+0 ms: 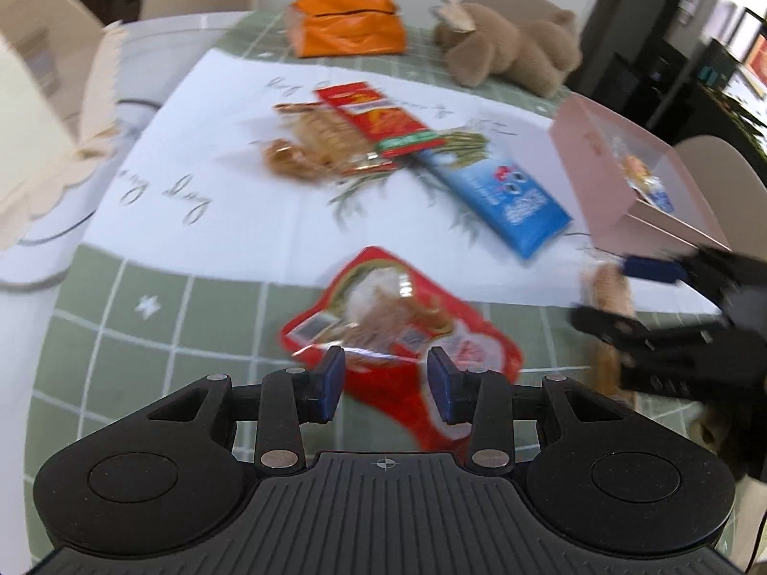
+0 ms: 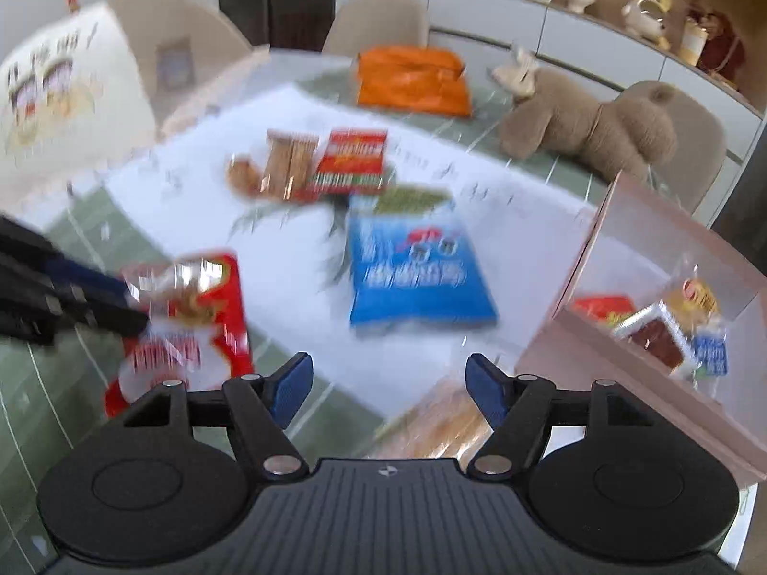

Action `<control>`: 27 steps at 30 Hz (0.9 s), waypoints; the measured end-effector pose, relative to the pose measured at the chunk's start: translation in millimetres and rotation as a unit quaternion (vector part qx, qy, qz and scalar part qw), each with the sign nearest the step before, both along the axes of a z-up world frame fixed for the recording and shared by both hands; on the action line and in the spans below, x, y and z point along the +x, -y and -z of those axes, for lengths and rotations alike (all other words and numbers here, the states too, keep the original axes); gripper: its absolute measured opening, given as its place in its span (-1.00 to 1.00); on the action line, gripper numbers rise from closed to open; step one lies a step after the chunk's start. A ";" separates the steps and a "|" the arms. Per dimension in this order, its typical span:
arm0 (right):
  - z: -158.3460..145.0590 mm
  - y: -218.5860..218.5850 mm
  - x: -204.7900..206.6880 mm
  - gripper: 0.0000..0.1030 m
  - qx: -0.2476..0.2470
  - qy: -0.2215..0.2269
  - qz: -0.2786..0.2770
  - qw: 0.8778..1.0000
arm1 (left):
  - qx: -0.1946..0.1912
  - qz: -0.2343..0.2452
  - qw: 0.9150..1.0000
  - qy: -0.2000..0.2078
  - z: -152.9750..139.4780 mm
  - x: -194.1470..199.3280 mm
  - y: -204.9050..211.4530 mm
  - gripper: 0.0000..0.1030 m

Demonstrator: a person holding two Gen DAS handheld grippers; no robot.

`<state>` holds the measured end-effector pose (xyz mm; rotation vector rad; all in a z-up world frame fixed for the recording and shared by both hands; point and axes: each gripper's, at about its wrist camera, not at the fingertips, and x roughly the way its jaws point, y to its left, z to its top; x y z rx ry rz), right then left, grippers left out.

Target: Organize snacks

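A red snack pouch (image 1: 407, 330) lies on the green checked cloth, and my left gripper (image 1: 386, 378) is open right over its near edge, touching nothing I can see. The pouch also shows in the right wrist view (image 2: 191, 321), with the left gripper (image 2: 115, 306) at it. My right gripper (image 2: 388, 393) is open above a tan bread packet (image 2: 441, 426), which also shows in the left wrist view (image 1: 606, 297) under the right gripper (image 1: 609, 292). A blue packet (image 2: 412, 273), a red box (image 2: 352, 158) and cracker packs (image 2: 287, 163) lie on the white mat. All is motion-blurred.
A pink box (image 2: 594, 258) at the right holds several small snacks (image 2: 671, 326). An orange bag (image 2: 412, 79) and a brown plush toy (image 2: 589, 124) sit at the table's far side. A cream bag (image 2: 62, 96) stands at the left. Chairs ring the table.
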<state>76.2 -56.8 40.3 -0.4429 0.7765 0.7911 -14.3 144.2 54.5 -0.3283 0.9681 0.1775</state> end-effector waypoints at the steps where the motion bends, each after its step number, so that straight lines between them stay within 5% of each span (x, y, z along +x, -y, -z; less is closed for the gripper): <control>1: 2.4 3.5 -6.6 0.38 -0.008 0.014 0.001 1.000 | 0.001 -0.009 1.000 0.000 1.7 -0.8 -3.4 -0.19; 7: 6.9 48.9 -31.6 0.39 -0.030 0.035 0.017 0.999 | -0.041 -0.080 0.995 0.044 -0.1 27.1 -40.4 -0.19; 11: 10.2 71.9 -30.8 0.39 -0.027 0.021 0.060 0.998 | -0.119 -0.186 0.974 0.058 8.9 69.2 -87.1 -0.19; 14: 12.8 83.0 -29.9 0.39 -0.021 0.004 0.085 0.996 | -0.121 -0.222 0.966 0.047 16.5 97.9 -104.7 -0.19; 20: 18.5 92.4 -41.6 0.39 -0.018 0.000 0.091 0.996 | -0.065 -0.161 0.985 0.018 24.4 128.7 -89.5 -0.46; 27: 17.2 94.7 -41.6 0.39 -0.006 -0.010 0.098 0.995 | -0.050 -0.033 0.998 0.014 21.6 105.2 -28.8 -0.52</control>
